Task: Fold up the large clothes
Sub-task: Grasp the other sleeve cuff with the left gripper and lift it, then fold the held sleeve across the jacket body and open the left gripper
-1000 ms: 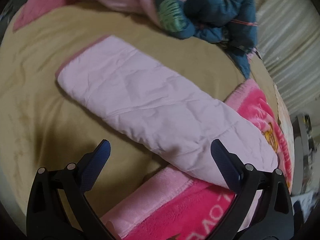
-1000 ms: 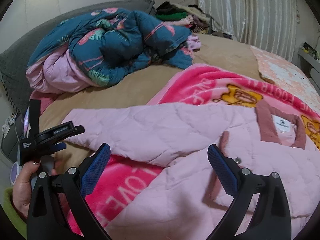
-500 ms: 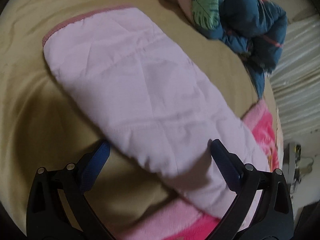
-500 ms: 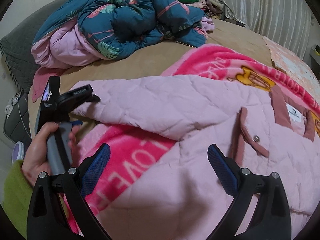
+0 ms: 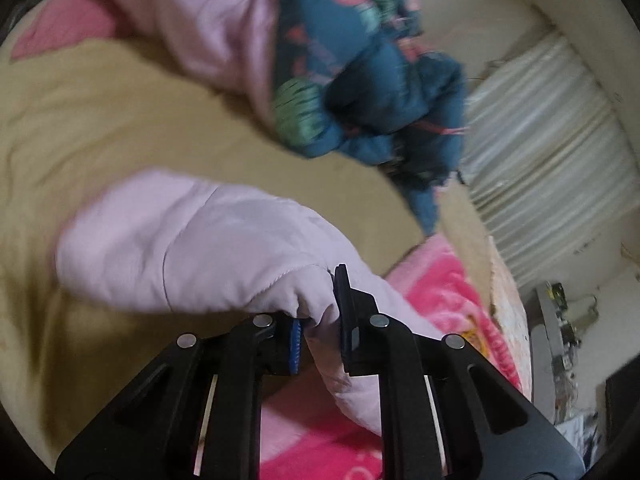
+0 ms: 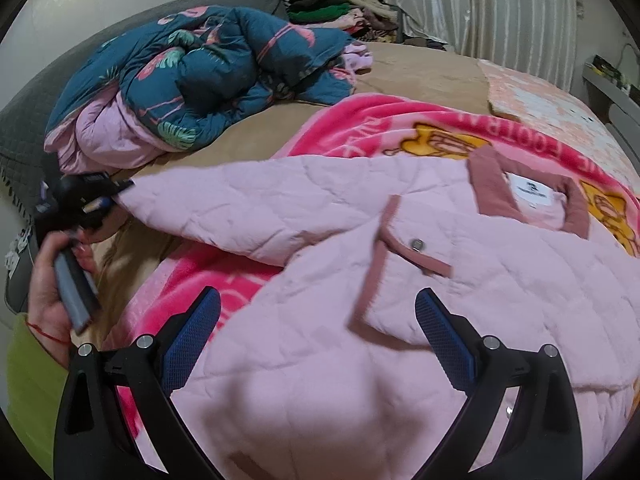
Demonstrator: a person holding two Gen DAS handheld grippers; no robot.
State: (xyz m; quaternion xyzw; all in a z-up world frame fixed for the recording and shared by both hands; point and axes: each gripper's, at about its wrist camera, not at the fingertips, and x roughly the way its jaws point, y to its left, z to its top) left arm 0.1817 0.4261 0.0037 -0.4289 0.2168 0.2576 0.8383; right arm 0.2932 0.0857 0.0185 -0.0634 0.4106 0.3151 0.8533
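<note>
Blur smears my left view; I see my left gripper [image 5: 320, 320], its jaws just closed, pinching the pink jacket's sleeve [image 5: 192, 240] low in frame, teal quilt [image 5: 372, 80] above. Right view: my right gripper [image 6: 316, 344] gapes wide over the pink jacket [image 6: 360, 280], centre frame on a pink blanket [image 6: 368, 120] covering the tan bed [image 6: 420, 72]; curtains [image 6: 480, 0] behind.

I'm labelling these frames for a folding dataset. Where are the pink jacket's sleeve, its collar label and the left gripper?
sleeve [image 5: 192, 240], left wrist view, on its quilted upper face.
collar label [image 6: 530, 192], right wrist view, on the white tag.
left gripper [image 5: 318, 324], left wrist view, between the fingertips pinching the sleeve.
</note>
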